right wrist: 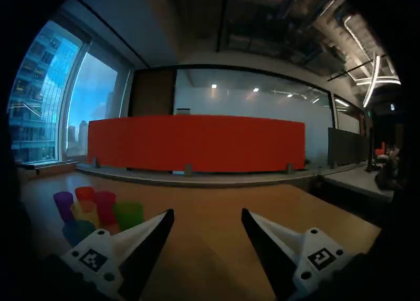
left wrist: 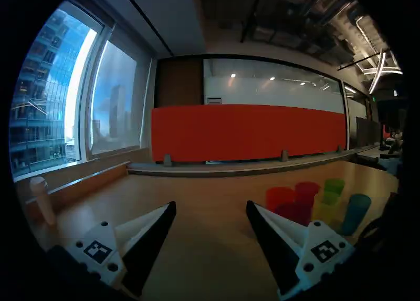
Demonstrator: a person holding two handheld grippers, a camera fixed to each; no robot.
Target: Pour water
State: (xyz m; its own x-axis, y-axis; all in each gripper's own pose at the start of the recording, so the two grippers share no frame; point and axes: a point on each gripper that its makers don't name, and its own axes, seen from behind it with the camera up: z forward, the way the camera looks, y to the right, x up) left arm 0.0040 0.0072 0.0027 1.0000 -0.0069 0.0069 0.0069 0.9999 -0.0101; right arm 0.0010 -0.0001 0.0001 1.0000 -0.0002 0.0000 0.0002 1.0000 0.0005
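Position, left hand-held gripper [left wrist: 210, 204]: held low over the bench [left wrist: 210, 183], roughly level, aimed along the wooden surface toward the orange partition [left wrist: 247, 133] at the far edge. Both fingers [left wrist: 152, 230] are spread wide apart, and bare bench surface shows in the gap between them. Each finger carries a square black-and-white marker [left wrist: 98, 251] near its base.

Position, right hand-held gripper [right wrist: 207, 211]: same attitude, low and roughly level over the bench [right wrist: 210, 196], aimed at the partition [right wrist: 197, 143]. Its fingers [right wrist: 149, 235] are likewise spread, gripping nothing, with bench surface showing in the gap.

Location of cups [left wrist: 315, 201]: a tight cluster of coloured plastic cups stands upright on the bench.
- Left gripper view: the cluster lies forward and right of the right fingertip, partly behind that finger. Orange-red, dark red, green, yellow and teal cups can be told apart.
- Right gripper view: the cups [right wrist: 94, 209] lie forward and left of the left fingertip, partly behind that finger. Purple, orange-red, magenta, green, yellow and teal cups can be told apart.
- Neither hand-held gripper touches a cup.

Other items: a pale cylinder [left wrist: 42, 198] stands upright at the left bench edge below the window [left wrist: 47, 106]. What it is cannot be determined.
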